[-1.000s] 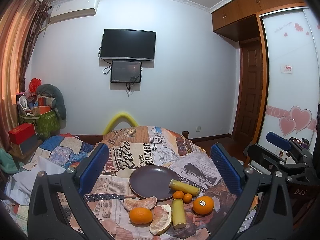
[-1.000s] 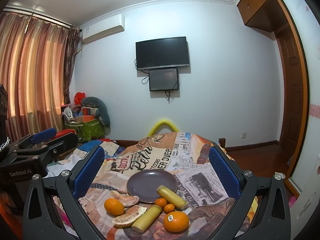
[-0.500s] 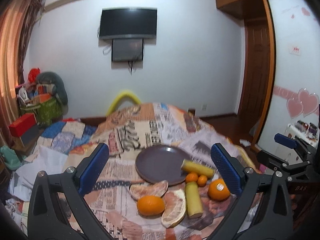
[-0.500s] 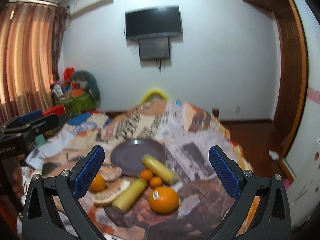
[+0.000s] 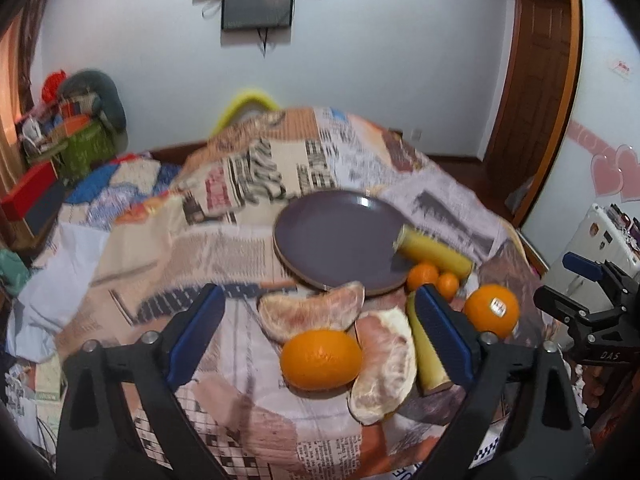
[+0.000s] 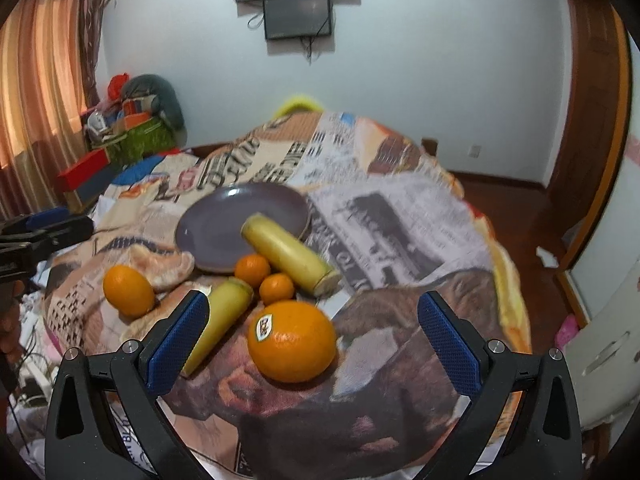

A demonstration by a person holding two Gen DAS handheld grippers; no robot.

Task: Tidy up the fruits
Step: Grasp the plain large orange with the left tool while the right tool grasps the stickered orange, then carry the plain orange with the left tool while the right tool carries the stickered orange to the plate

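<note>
Both grippers have dropped toward the fruit; left gripper [image 5: 318, 322] and right gripper [image 6: 314, 326] gape wide, empty. Approach step: next I close on the stickered orange [image 6: 291, 341], then the plate [image 6: 224, 222].

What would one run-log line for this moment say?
left tool: open, above plain orange | right tool: open, above stickered orange | plate: one yellow stalk leans on rim

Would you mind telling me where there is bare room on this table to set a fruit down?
The purple plate is bare except where one yellow stalk overlaps its right rim. The cloth right of the stickered orange is free. Crowded: between plate and orange, around the tangerines.
</note>
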